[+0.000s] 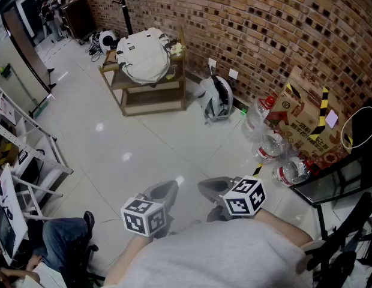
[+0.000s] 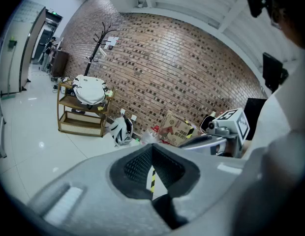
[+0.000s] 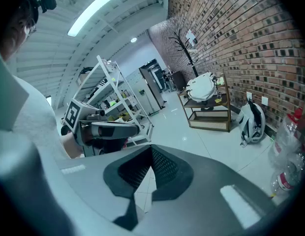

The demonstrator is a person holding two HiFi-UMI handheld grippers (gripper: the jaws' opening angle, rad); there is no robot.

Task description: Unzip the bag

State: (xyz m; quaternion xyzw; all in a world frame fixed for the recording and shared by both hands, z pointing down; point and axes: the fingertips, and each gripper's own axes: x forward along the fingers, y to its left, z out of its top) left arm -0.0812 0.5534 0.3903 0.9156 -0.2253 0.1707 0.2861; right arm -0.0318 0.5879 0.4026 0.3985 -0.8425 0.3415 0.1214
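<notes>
A white bag [image 1: 144, 56] lies on top of a low wooden shelf table [image 1: 153, 99] by the brick wall, far across the floor from me. It also shows small in the left gripper view [image 2: 88, 89] and the right gripper view [image 3: 201, 86]. My left gripper [image 1: 168, 191] and right gripper [image 1: 207, 186] are held close to my body, tips near each other, above the white floor. In their own views the left gripper [image 2: 152, 149] and the right gripper [image 3: 151, 151] both have their jaws shut with nothing between them.
A grey-and-white backpack [image 1: 216, 98] leans on the wall to the table's right. A cardboard box [image 1: 306, 122] and several plastic bottles [image 1: 273, 146] sit further right. A white metal rack [image 1: 24, 155] stands at the left, a seated person [image 1: 60, 239] below it. A coat stand [image 2: 101, 43] rises behind the table.
</notes>
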